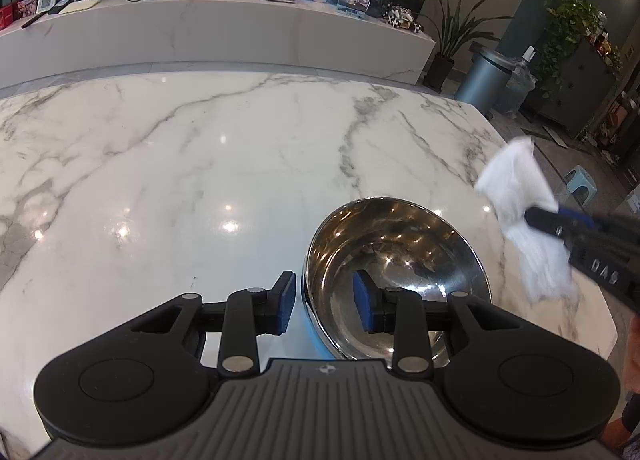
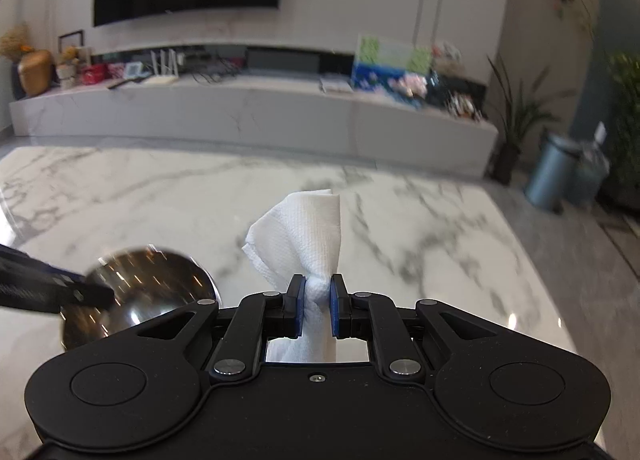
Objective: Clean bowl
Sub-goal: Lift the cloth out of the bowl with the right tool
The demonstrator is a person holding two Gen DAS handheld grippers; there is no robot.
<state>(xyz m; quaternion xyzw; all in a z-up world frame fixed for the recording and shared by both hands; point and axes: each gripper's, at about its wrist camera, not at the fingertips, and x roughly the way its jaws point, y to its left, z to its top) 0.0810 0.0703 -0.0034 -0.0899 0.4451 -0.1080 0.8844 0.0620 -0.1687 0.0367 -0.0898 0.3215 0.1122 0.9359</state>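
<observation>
Steel bowl [image 1: 396, 284]: thin-walled, stiff and probably light, with a polished inside that mirrors the room lights, so I judge it slippery and apt to skid or spin on the glossy marble table [image 1: 200, 164] under a wiping push. The rim is the sensible hold, one pad inside and one outside, pinching the wall. The left gripper [image 1: 324, 306] stands just so, with one blue pad outside the near-left rim and the other inside, but a gap shows at each pad, so it is released and not pinching. The bowl sits near the table's near right edge, upright, round, with a pale blue outer skin showing below the rim on its near left side. Its inside looks dry and free of visible dirt, though reflections make that hard to judge.

The tissue [image 2: 304, 232] is soft, light, crumpled paper that tears if dragged hard. The right gripper [image 2: 319, 300] is clenched on its twisted middle, the loose end fanning out beyond the pads. In the left view it hangs right of the bowl, clear of it.
</observation>
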